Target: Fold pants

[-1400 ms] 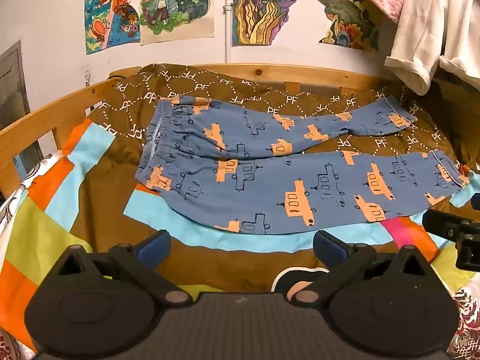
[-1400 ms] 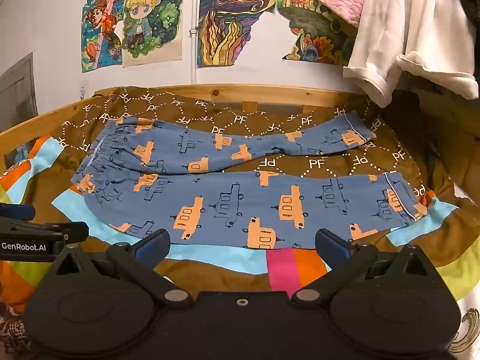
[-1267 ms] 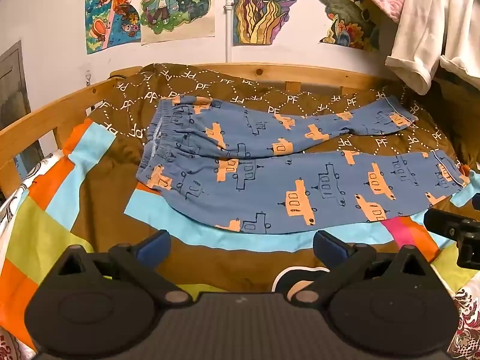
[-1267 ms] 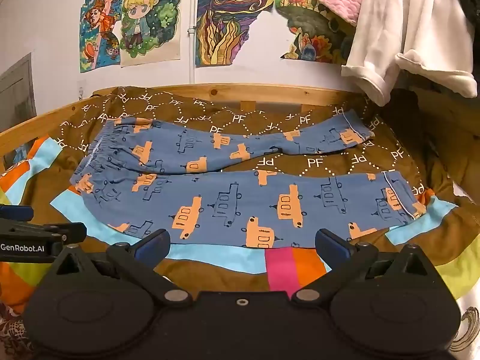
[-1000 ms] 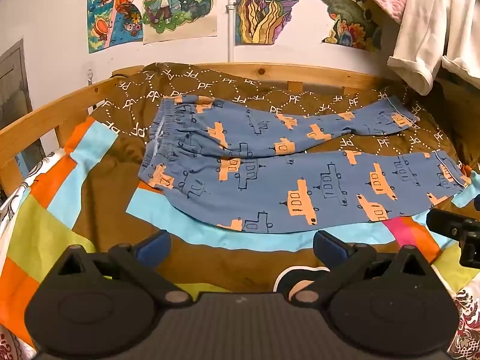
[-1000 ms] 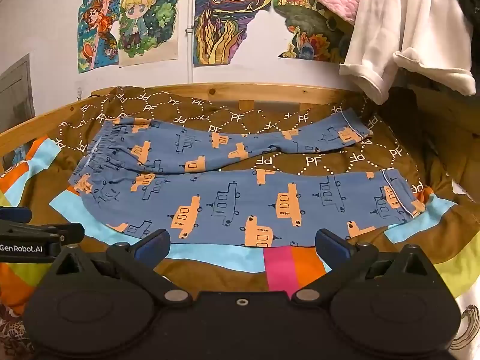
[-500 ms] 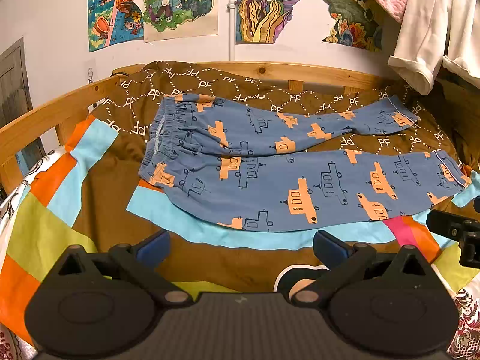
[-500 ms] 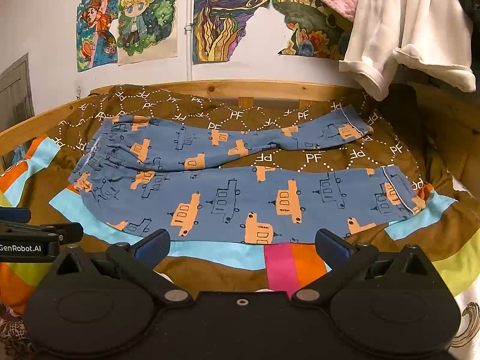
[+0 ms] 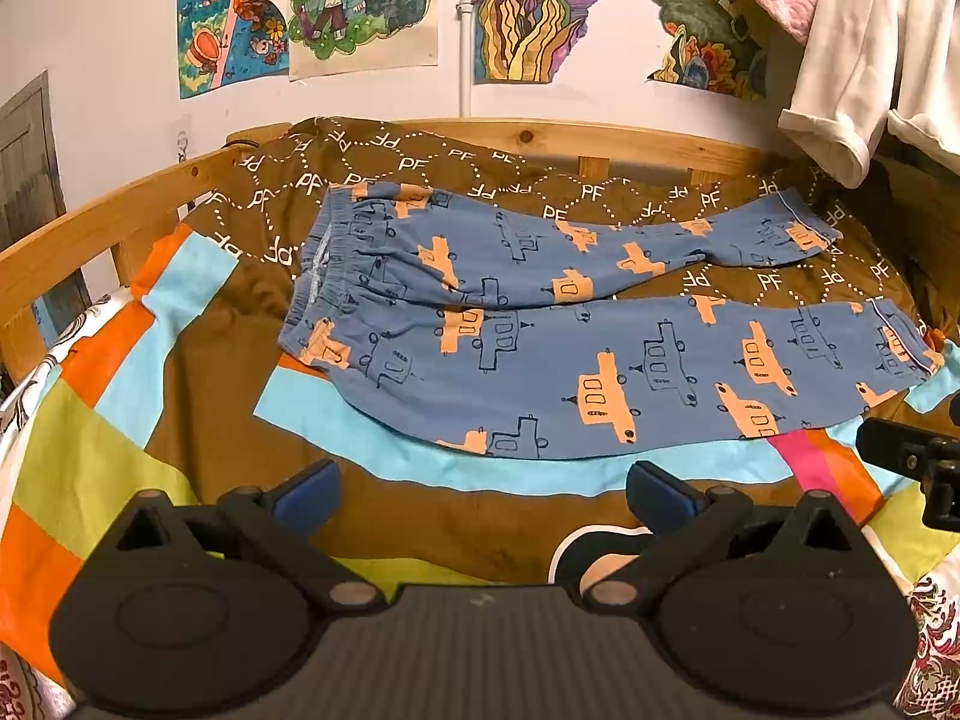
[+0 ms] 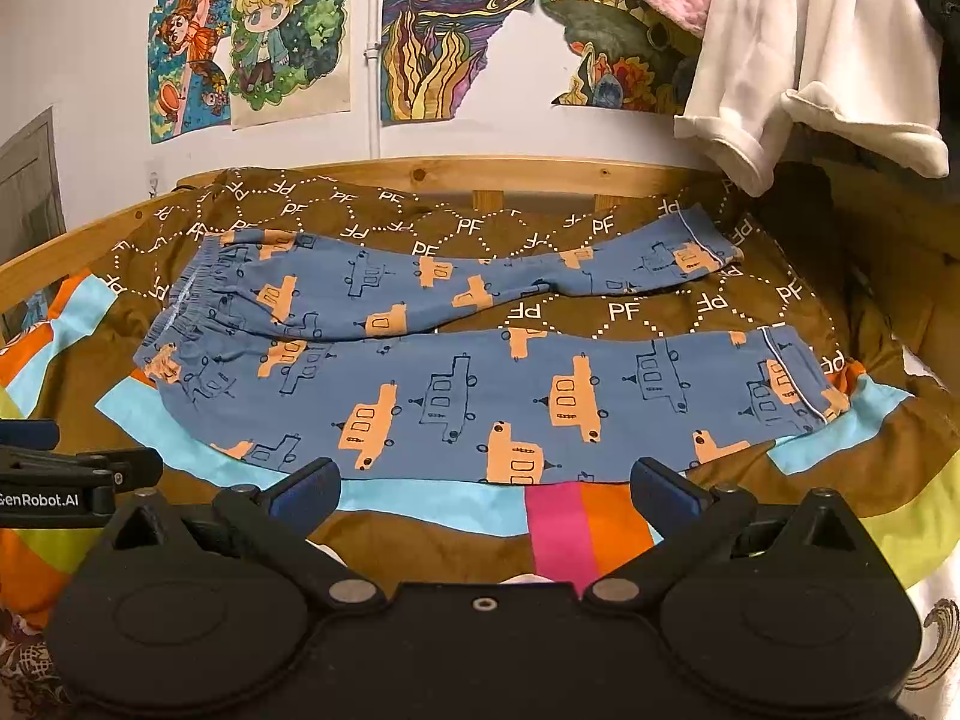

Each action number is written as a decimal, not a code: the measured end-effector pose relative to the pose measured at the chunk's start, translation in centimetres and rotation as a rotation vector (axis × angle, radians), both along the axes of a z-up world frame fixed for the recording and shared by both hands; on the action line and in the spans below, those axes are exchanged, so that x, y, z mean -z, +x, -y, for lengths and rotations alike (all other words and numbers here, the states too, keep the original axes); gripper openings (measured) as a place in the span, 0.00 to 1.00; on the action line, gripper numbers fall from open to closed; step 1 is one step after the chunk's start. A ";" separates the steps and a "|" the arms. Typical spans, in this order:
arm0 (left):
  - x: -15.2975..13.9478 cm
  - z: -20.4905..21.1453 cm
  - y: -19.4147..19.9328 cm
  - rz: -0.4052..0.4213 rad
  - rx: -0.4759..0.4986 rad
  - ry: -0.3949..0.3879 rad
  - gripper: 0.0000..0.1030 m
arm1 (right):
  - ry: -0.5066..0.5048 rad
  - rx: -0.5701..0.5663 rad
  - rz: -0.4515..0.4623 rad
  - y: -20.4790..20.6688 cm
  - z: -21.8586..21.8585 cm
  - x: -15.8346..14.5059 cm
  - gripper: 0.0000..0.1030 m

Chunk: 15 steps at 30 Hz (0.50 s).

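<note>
Blue pants (image 9: 540,360) with orange and outlined car prints lie spread flat on the bed, waistband at the left, both legs running right with a gap between them. They also show in the right wrist view (image 10: 480,384). My left gripper (image 9: 483,489) is open and empty, short of the near leg's edge. My right gripper (image 10: 486,489) is open and empty, its tips just before the near leg's hem edge. Each gripper shows at the side of the other's view.
A brown "PF" blanket with coloured stripes (image 9: 210,360) covers the bed. A wooden bed rail (image 9: 600,138) runs along the back and left. White and pink clothes (image 10: 810,60) hang at the upper right. Posters hang on the wall.
Both grippers have edged slightly forward toward the pants. Their jaws stay open and the pants have not moved.
</note>
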<state>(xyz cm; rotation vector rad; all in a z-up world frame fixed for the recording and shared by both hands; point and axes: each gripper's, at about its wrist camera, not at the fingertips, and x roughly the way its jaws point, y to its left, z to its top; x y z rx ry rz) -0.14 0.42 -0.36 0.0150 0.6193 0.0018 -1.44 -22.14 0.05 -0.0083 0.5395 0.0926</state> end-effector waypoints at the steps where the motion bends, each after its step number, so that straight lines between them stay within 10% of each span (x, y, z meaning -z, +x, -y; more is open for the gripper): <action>1: 0.0 0.0 0.0 0.000 0.000 0.000 1.00 | 0.001 0.000 -0.001 -0.1 0.1 0.2 0.99; 15: 0.7 -0.3 -0.2 -0.003 -0.002 -0.005 1.00 | 0.003 0.002 -0.004 0.0 0.1 0.1 0.99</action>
